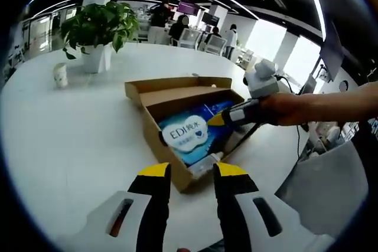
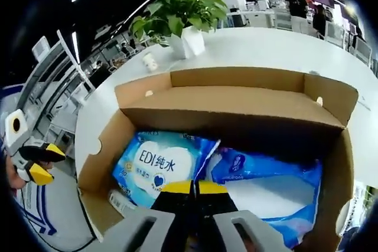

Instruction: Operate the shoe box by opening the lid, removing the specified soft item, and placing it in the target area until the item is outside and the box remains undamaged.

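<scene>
1. My left gripper (image 1: 192, 172) hangs open, holding nothing, just short of the box's (image 1: 177, 172) near corner.
2. My right gripper (image 2: 194, 188) sits inside the box, tips together over the packs; whether it pinches one I cannot tell.
3. The wipes pack (image 2: 155, 166) lies flat, long axis along the box.
4. Left gripper view adds the table (image 1: 71, 134); beyond, a plant (image 1: 97, 28).

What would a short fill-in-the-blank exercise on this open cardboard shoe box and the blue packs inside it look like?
1. The brown cardboard shoe box has its lid ____.
2. The right gripper has its jaws ____ over the blue and white soft packs in the box.
3. The left gripper hovers with its jaws ____.
4. The green potted plant stands in a ____ pot.

Missing words: open; shut; open; white
</scene>
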Demonstrator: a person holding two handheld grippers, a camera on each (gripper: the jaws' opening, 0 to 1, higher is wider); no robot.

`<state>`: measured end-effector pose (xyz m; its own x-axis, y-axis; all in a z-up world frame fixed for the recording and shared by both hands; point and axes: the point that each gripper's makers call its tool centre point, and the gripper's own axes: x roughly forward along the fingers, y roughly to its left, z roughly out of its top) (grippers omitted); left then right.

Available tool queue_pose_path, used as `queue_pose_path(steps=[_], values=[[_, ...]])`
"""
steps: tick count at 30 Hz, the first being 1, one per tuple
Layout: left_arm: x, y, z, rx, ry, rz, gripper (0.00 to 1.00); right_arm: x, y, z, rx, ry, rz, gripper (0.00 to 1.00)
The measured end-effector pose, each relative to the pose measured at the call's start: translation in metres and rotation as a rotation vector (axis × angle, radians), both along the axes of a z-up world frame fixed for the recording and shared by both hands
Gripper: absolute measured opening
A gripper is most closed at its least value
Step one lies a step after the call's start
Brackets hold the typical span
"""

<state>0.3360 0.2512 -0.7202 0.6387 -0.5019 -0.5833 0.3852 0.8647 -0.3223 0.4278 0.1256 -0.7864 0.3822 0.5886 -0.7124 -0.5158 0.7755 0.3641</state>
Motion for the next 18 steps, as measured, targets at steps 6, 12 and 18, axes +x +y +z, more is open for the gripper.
queue_pose_path(steps=[6,12,18], values=[[0.000,-0.002,0.000,0.002,0.001,-0.005,0.28,-0.003,-0.003,0.011,0.023,-0.012,0.008,0.00],[0.002,-0.008,0.003,0.003,-0.003,-0.018,0.27,0.003,-0.007,0.021,0.053,-0.023,-0.010,0.00],[0.006,-0.017,0.005,-0.002,-0.008,-0.031,0.27,0.006,-0.014,0.028,0.058,-0.023,-0.048,0.00]])
